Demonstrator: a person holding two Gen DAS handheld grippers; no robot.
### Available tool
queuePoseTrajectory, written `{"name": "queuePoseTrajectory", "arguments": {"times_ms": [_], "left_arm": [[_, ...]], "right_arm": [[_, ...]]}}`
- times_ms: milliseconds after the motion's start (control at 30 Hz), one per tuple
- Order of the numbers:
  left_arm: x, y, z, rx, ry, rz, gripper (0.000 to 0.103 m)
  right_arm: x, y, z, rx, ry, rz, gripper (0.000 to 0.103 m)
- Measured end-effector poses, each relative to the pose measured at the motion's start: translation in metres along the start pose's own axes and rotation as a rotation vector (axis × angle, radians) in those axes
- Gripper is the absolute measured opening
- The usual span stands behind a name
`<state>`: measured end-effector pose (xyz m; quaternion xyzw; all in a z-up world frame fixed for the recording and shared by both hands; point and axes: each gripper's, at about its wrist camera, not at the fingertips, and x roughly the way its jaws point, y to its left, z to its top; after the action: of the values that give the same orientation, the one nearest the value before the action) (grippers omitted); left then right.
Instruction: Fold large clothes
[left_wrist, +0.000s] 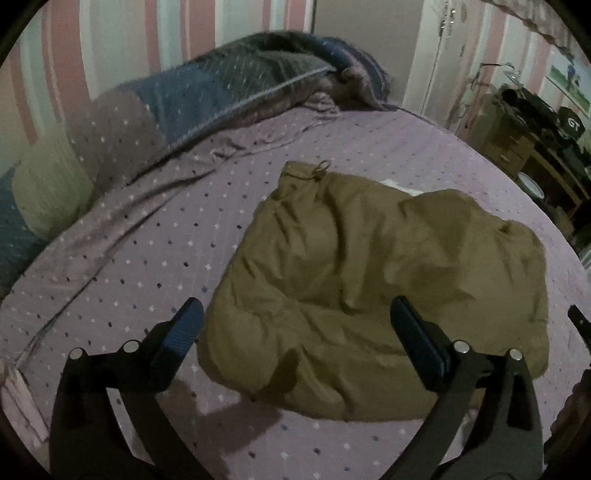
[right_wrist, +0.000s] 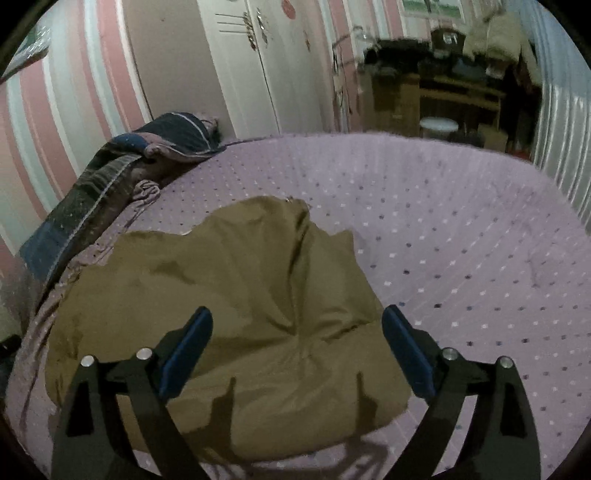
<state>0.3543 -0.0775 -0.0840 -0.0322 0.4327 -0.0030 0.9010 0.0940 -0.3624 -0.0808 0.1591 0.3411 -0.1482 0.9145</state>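
Observation:
An olive-brown garment (left_wrist: 369, 288) lies folded into a puffy, wrinkled bundle on the purple dotted bedsheet (left_wrist: 147, 258). A small loop with a cord shows at its far corner (left_wrist: 320, 167). My left gripper (left_wrist: 295, 332) is open and empty, hovering above the garment's near left part. The garment also shows in the right wrist view (right_wrist: 240, 314). My right gripper (right_wrist: 297, 347) is open and empty, above the garment's near right part. A tip of the right gripper shows at the left wrist view's right edge (left_wrist: 578, 319).
A blue and grey blanket (left_wrist: 207, 96) is bunched along the striped wall, with a green pillow (left_wrist: 51, 192) at the left. A white wardrobe (right_wrist: 258, 66) and a cluttered wooden desk (right_wrist: 443, 92) stand beyond the bed. Bare sheet (right_wrist: 461, 240) lies right of the garment.

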Motion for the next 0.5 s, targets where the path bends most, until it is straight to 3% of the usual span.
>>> {"name": "queuePoseTrajectory", "arguments": {"times_ms": [67,267,400,500], "left_arm": [[-0.014,-0.003,-0.011,0.012,-0.007,0.003,0.1],[-0.075,0.0,-0.044,0.09,-0.018,0.028,0.1],[-0.127,0.001,-0.055,0.123,-0.048,-0.03,0.1],[-0.169,-0.006,-0.061,0.131,-0.147,-0.082,0.1]], "right_arm": [[-0.013,0.007,-0.003,-0.025,0.004,-0.009,0.101],[-0.062,0.015,-0.01,0.01,0.019,-0.024,0.101],[-0.091,0.031,-0.013,-0.019,0.037,-0.059,0.101],[-0.112,0.056,-0.02,-0.103,0.023,-0.018,0.101]]}}
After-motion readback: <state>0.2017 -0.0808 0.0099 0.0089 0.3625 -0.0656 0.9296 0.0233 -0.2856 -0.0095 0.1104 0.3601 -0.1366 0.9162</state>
